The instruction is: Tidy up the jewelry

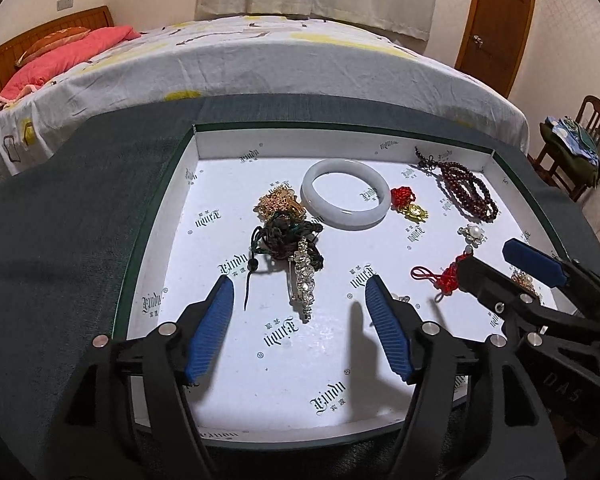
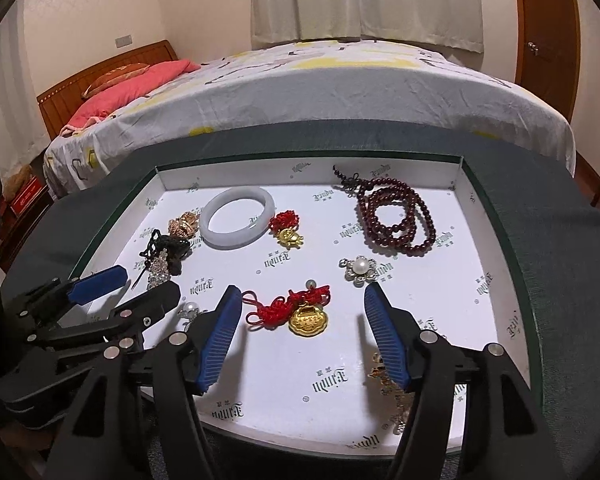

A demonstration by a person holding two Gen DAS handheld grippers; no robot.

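A shallow white tray (image 1: 204, 148) (image 2: 452, 178) holds loose jewelry. My left gripper (image 1: 300, 294) is open and empty, just short of a rhinestone hair clip (image 1: 305, 280) and a tangle of dark cords (image 1: 284, 236) with gold chain. My right gripper (image 2: 302, 300) is open and empty, its blue pads either side of a red knot with a gold lock pendant (image 2: 306, 316). Also in the tray are a white jade bangle (image 1: 346, 194) (image 2: 240, 222), a dark red bead string (image 2: 396, 214), a pearl brooch (image 2: 360, 270) and a small red knot with gold charm (image 2: 286, 228).
The tray sits on a dark green cloth (image 1: 60, 220). A bed (image 1: 260, 56) with a patterned sheet stands behind it. A wooden door (image 1: 496, 20) and a chair (image 1: 580, 140) are at the right. More small jewelry (image 2: 384, 376) lies under my right gripper's right finger.
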